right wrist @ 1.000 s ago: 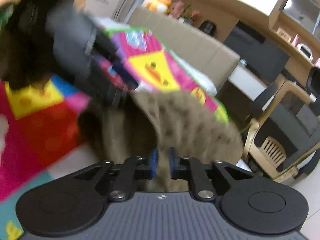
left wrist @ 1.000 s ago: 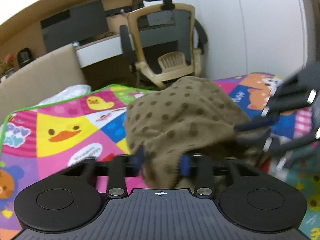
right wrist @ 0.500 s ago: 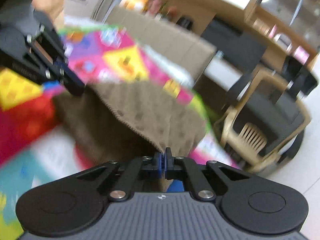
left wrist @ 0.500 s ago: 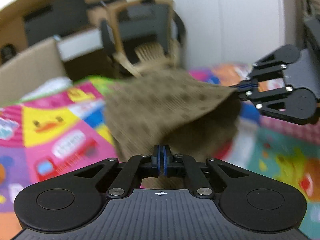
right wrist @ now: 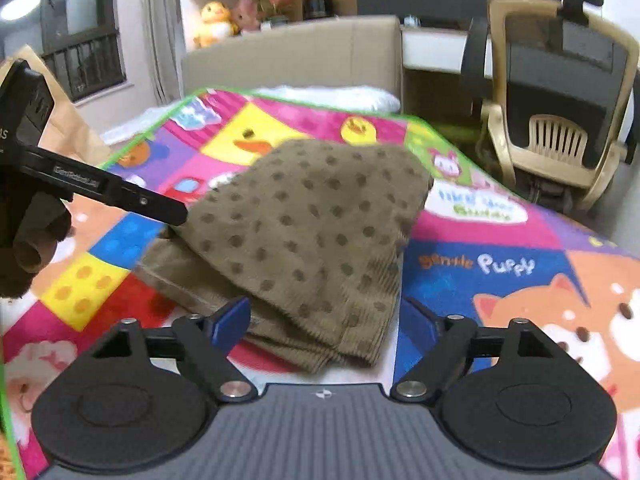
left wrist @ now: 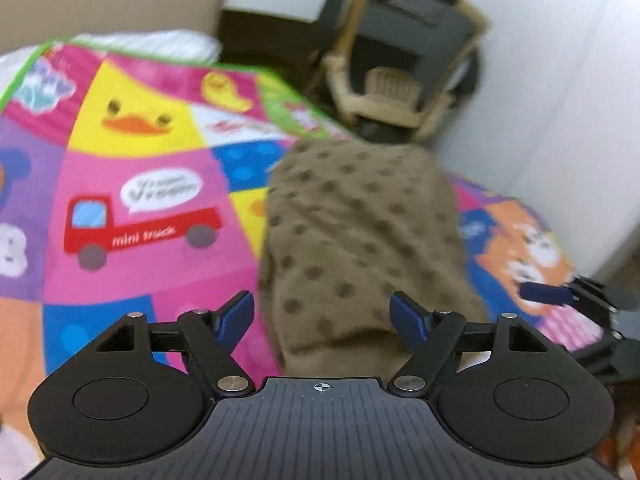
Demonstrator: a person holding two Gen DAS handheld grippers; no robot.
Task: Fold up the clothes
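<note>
- The brown dotted garment [right wrist: 308, 236] is lying folded in layers on the cartoon play mat [right wrist: 492, 248], with its near hem lying between the fingers of each gripper.
- The left gripper [left wrist: 322, 316] is standing with its jaws spread wide; the blue fingertips [left wrist: 236, 314] are flanking the cloth's near edge, gripping nothing.
- The right gripper [right wrist: 324, 320] is likewise holding its jaws apart, one blue pad [right wrist: 230, 320] lying over the cloth's lower fold; whether it is touching cannot be told.
- In the right wrist view, the left gripper's body is reaching in from the left edge, its dark tip ending at the garment's left side.
- In the left wrist view, the right gripper's blue finger is showing at the right edge, over the mat and apart from the cloth.
- A beige office chair [right wrist: 560, 92] is standing beyond the mat's far corner, beside a white wall [left wrist: 560, 80].
- A tan headboard [right wrist: 292, 56] is rising behind the mat, with a white pillow [right wrist: 332, 94] lying at its foot.
- Plush toys [right wrist: 224, 20] are sitting on the shelf above the headboard.
</note>
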